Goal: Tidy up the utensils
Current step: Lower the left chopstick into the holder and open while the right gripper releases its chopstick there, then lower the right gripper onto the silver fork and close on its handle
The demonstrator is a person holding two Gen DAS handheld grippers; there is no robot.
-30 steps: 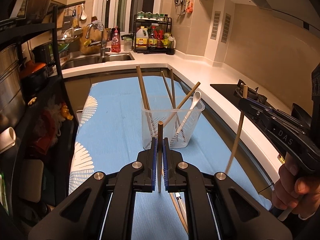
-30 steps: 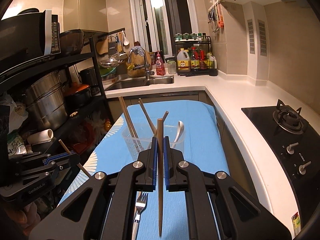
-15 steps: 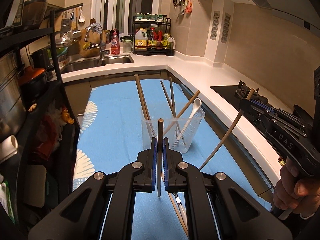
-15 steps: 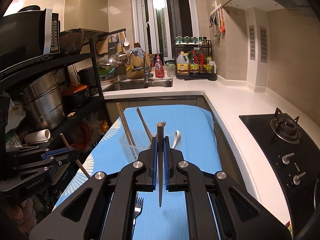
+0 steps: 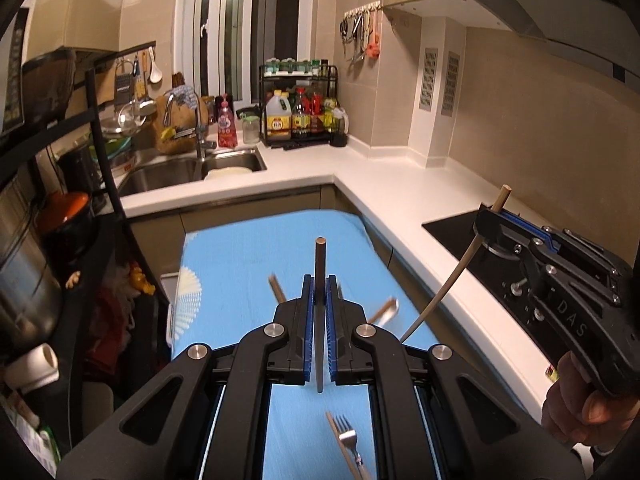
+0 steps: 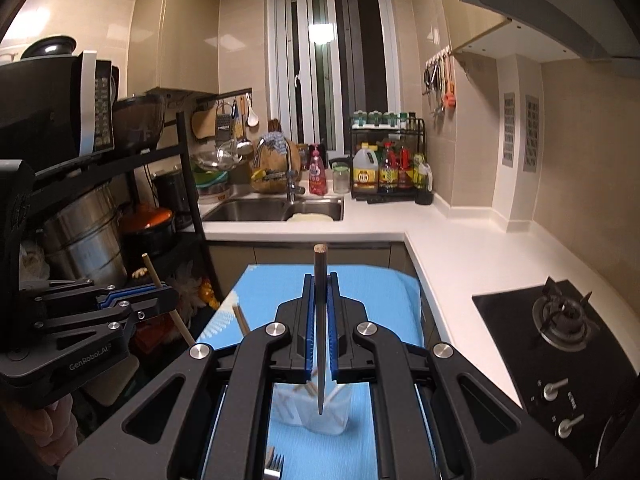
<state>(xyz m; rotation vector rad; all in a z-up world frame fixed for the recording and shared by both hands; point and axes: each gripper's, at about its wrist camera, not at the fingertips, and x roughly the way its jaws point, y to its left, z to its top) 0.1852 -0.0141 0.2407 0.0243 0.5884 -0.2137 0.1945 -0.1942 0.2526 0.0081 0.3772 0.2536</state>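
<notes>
My left gripper (image 5: 319,292) is shut on a dark chopstick (image 5: 320,264) held upright above the blue mat (image 5: 240,264). My right gripper (image 6: 320,292) is shut on another chopstick (image 6: 320,268), also upright; it also shows at the right of the left wrist view (image 5: 490,216), its chopstick (image 5: 452,280) slanting down. The clear utensil holder (image 6: 316,408) stands below the right gripper, mostly hidden by the jaws, with chopstick tips (image 5: 276,288) and a white spoon (image 5: 390,310) poking out. A fork (image 5: 350,440) and one more chopstick (image 5: 340,436) lie on the mat.
A white counter (image 5: 400,200) wraps around the right, with a black gas hob (image 6: 560,320). A sink (image 6: 276,208) and a bottle rack (image 6: 388,168) are at the back. A black shelf (image 6: 100,232) with pots stands at the left.
Both grippers have risen and tipped up, so the holder dropped low in both views and is now mostly behind the jaws. Each still grips its chopstick.
</notes>
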